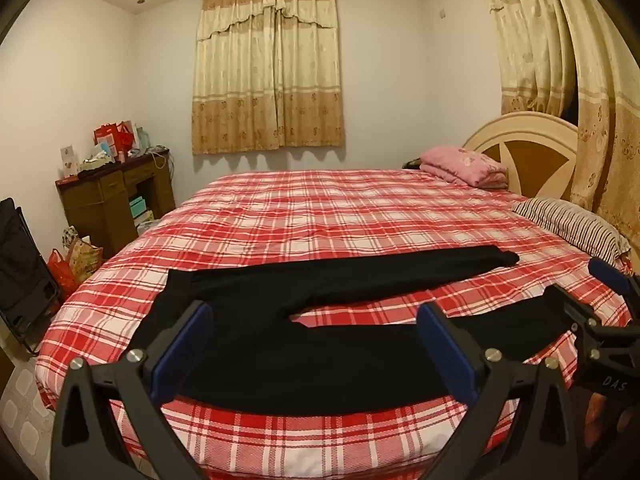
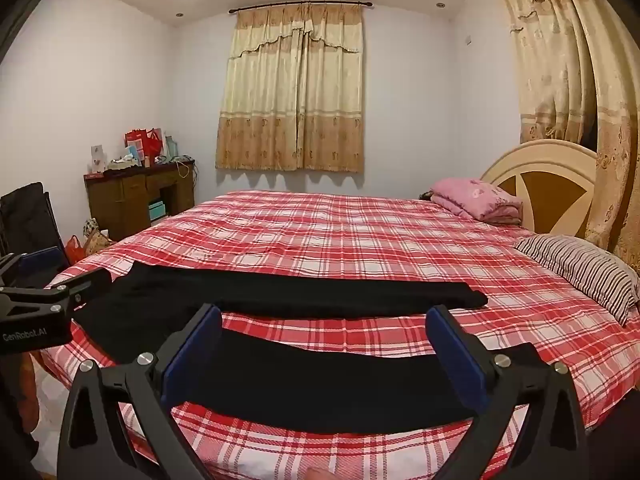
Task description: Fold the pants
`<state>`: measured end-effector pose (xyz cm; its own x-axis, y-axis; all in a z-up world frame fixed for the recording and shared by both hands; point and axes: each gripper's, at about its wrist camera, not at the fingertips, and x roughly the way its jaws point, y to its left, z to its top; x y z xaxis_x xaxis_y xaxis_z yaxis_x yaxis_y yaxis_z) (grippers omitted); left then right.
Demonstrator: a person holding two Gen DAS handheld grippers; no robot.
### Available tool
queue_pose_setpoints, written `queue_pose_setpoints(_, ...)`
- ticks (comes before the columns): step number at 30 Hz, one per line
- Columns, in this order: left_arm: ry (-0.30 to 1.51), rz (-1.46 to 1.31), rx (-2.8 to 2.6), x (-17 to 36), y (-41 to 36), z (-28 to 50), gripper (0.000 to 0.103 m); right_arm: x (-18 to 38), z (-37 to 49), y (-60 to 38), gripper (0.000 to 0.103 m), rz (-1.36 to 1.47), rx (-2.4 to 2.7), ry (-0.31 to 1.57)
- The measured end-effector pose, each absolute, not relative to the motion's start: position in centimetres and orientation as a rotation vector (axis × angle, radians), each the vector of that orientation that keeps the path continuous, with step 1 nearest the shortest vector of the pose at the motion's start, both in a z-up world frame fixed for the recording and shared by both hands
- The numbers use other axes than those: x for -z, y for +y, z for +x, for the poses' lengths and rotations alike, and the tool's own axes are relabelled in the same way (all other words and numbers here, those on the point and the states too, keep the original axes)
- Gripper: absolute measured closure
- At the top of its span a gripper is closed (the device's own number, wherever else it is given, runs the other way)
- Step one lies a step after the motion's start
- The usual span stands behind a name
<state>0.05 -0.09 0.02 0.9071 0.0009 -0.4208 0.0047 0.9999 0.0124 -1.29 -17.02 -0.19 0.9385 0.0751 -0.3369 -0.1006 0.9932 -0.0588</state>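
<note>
Black pants [image 1: 280, 344] lie flat on the red plaid bed [image 1: 320, 216], waist to the left and the two legs spread apart toward the right. My left gripper [image 1: 314, 308] hovers open over the near leg close to the crotch, with nothing pressed between its blue pads. At the right edge of this view, my right gripper [image 1: 584, 280] hangs near the near leg's cuff. In the right wrist view the pants [image 2: 320, 380] stretch across below my right gripper [image 2: 324, 312], which is open and holds nothing. My left gripper [image 2: 68, 266] shows at the left by the waist.
A folded pink blanket [image 1: 464, 166] and a striped pillow [image 1: 572, 226] lie by the headboard [image 1: 524, 148] at the right. A wooden desk [image 1: 116, 200] with clutter, bags [image 1: 76, 260] and a black folding frame [image 1: 20, 272] stand left of the bed. Curtains [image 1: 268, 68] hang behind.
</note>
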Motion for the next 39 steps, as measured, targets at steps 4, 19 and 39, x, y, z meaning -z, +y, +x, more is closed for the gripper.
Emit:
queue_pose_setpoints(4,0.428,-0.002,0.016,-0.1,-0.1,0.1,0.0,0.2,-1.3,-17.0,0.001,-0.077,-0.088,0.344)
queue_pose_setpoints(19,0.42,-0.02,0.012,0.1,0.5,-0.3,0.0,0.4,-1.3,-17.5,0.001,-0.077,-0.09,0.338)
queue_pose_setpoints(39,0.421,-0.027,0.007,0.2,0.9,-0.1,0.0,0.6,-1.4,-16.7,0.001,-0.086,-0.088,0.343)
